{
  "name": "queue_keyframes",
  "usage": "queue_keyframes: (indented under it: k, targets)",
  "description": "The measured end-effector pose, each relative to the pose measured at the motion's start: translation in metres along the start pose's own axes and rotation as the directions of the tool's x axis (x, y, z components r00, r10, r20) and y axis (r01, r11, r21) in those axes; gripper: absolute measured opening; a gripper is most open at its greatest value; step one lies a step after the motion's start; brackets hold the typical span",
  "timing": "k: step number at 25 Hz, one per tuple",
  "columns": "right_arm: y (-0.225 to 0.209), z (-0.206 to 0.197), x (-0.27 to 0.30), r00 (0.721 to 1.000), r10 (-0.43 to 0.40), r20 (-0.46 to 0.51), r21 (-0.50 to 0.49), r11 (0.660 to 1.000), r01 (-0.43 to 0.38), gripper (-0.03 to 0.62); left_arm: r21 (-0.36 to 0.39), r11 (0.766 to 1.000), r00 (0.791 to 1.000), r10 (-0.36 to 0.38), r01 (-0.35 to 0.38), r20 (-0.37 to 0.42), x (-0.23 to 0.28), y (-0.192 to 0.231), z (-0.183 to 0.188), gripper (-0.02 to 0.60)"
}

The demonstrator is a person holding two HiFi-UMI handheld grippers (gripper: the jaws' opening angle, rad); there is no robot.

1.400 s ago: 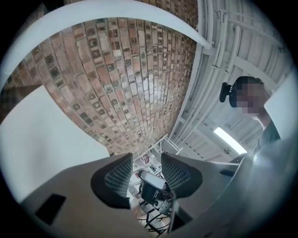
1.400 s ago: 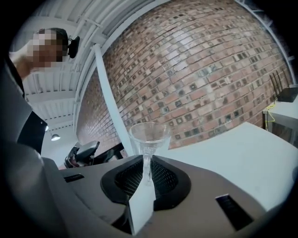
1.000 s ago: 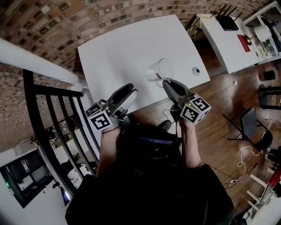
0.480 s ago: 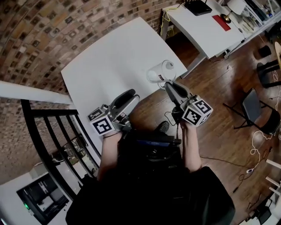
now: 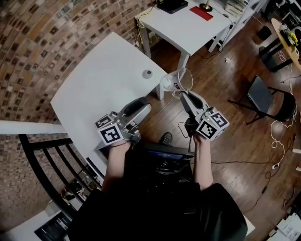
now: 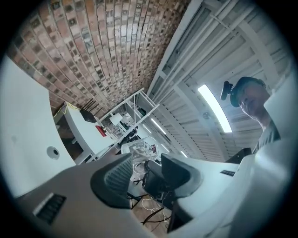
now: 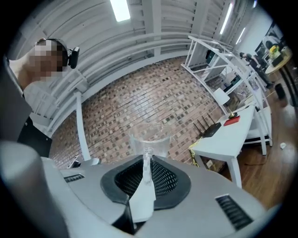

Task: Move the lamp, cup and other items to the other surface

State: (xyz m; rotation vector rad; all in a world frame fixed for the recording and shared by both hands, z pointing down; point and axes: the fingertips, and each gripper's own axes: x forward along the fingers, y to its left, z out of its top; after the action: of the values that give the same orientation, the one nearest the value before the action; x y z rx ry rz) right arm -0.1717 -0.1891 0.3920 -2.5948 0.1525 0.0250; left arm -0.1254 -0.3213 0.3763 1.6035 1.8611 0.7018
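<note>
A clear glass cup [image 5: 175,80] hangs over the wooden floor just past the corner of the big white table [image 5: 103,80]. My right gripper [image 5: 184,95] is shut on its handle; in the right gripper view the cup [image 7: 150,138] stands upright beyond the jaws and the handle [image 7: 147,162] is pinched between the pads. My left gripper [image 5: 141,105] is open and holds nothing, over the table's near edge. Between its jaws [image 6: 146,172] the left gripper view shows the cup [image 6: 140,149] farther off. A small grey round piece [image 5: 147,73] lies on the big table.
A second white table [image 5: 188,28] stands beyond, carrying a red flat item [image 5: 202,12], a black box [image 5: 171,4] and a gold base [image 5: 205,6]. A folding chair [image 5: 263,101] and cables are on the floor at right. A black railing [image 5: 47,160] is at lower left.
Both grippers swung right together, away from the big table. The cup, still held by my right gripper, went from above the tabletop to past its corner. The second table came closer.
</note>
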Motion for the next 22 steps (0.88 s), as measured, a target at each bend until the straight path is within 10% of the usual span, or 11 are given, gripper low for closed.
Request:
queue_keyframes:
  k: [22]
  targets:
    - [-0.139, 0.097, -0.081, 0.919, -0.357, 0.17, 0.015, 0.933, 0.359, 0.067, -0.132, 0.947, 0.926, -0.315, 0.293, -0.207, 0.216, 0.028, 0.0, 0.183]
